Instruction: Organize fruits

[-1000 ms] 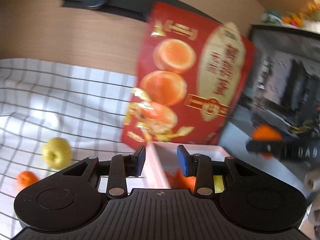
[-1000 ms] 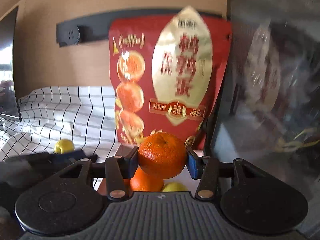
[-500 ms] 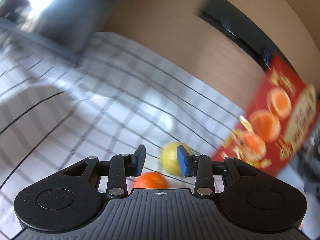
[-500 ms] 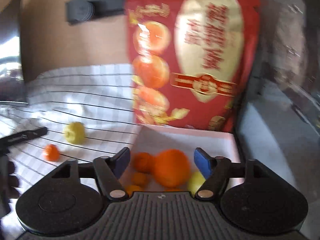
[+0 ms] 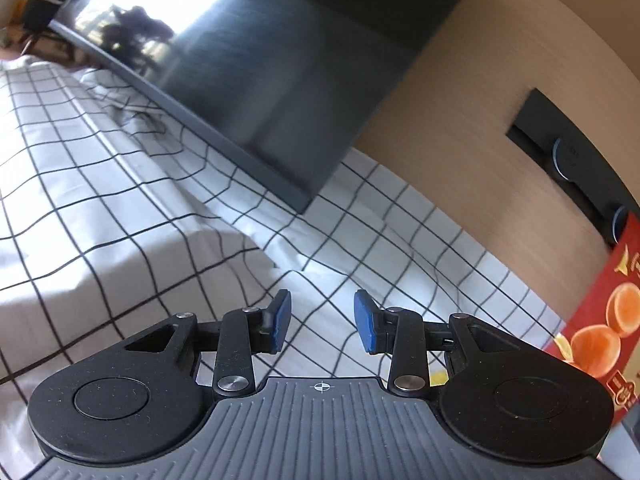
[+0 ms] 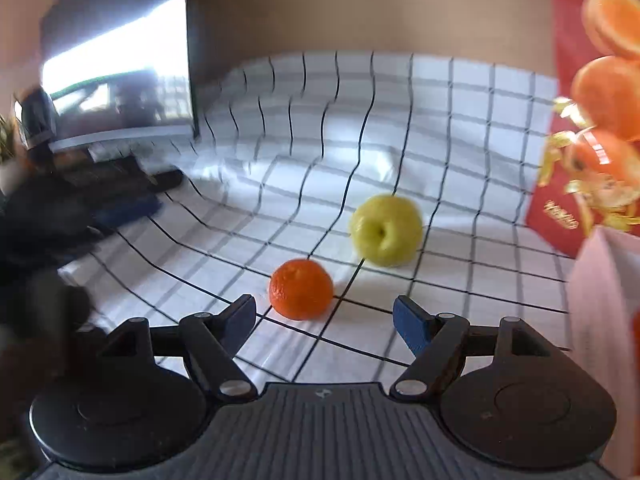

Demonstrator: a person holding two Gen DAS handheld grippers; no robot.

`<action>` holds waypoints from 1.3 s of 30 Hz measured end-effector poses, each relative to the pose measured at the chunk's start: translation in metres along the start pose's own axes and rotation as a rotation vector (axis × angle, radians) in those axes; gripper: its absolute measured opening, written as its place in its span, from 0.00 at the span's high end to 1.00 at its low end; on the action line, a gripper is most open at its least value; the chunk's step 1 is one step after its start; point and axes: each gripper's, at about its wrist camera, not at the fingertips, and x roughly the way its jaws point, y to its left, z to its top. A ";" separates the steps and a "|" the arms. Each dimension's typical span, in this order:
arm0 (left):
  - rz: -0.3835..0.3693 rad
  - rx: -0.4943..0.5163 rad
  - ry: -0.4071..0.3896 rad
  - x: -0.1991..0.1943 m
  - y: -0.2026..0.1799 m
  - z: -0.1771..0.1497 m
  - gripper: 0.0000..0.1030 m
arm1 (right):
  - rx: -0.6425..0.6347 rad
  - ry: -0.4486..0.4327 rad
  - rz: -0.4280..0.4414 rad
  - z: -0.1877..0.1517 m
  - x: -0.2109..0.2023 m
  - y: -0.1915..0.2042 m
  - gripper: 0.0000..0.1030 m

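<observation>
In the right wrist view a small orange (image 6: 301, 288) lies on the checked cloth (image 6: 400, 120), just ahead of my right gripper (image 6: 324, 316). That gripper is open, and the orange sits beyond the fingertips, untouched. A yellow-green apple (image 6: 386, 230) rests a little farther back and to the right. The pale pink box (image 6: 600, 300) shows at the right edge. My left gripper (image 5: 322, 322) hovers over bare cloth (image 5: 120, 240), its jaws a narrow gap apart with nothing between them. A yellow sliver (image 5: 438, 378) peeks out under its right finger.
A dark monitor (image 5: 260, 60) stands at the back left of the cloth. A red snack bag (image 6: 592, 120) stands upright behind the box. A black socket strip (image 5: 568, 152) is set in the wooden wall. A blurred dark shape (image 6: 60, 208) fills the right wrist view's left side.
My right gripper opened and dropped its orange into the box, then swung left and down toward the loose orange and apple. My left gripper swung left, away from the box and fruit.
</observation>
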 end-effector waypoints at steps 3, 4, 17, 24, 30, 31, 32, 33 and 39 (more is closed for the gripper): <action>-0.001 0.019 0.011 0.004 -0.004 -0.002 0.62 | 0.001 0.022 -0.009 0.003 0.024 0.007 0.26; -0.004 0.035 0.019 0.005 -0.006 -0.004 0.62 | 0.001 0.024 -0.014 0.004 0.029 0.008 0.28; -0.205 0.138 0.213 0.028 -0.046 -0.027 0.63 | -0.015 0.064 0.122 -0.027 -0.075 -0.017 0.59; -0.164 0.425 0.303 0.064 -0.134 -0.030 0.62 | -0.113 0.007 0.016 -0.092 -0.168 -0.050 0.59; -0.068 0.634 0.380 0.089 -0.173 -0.048 0.61 | -0.037 -0.003 -0.108 -0.125 -0.180 -0.099 0.59; -0.035 0.697 0.368 0.089 -0.179 -0.054 0.59 | -0.034 -0.006 -0.126 -0.128 -0.179 -0.105 0.59; -0.016 0.757 0.353 0.088 -0.185 -0.060 0.59 | -0.029 -0.006 -0.139 -0.130 -0.178 -0.110 0.59; -0.014 0.795 0.344 0.088 -0.188 -0.065 0.59 | -0.020 -0.006 -0.147 -0.132 -0.177 -0.115 0.59; -0.022 0.850 0.394 0.091 -0.199 -0.076 0.51 | 0.045 -0.032 -0.128 -0.136 -0.176 -0.130 0.59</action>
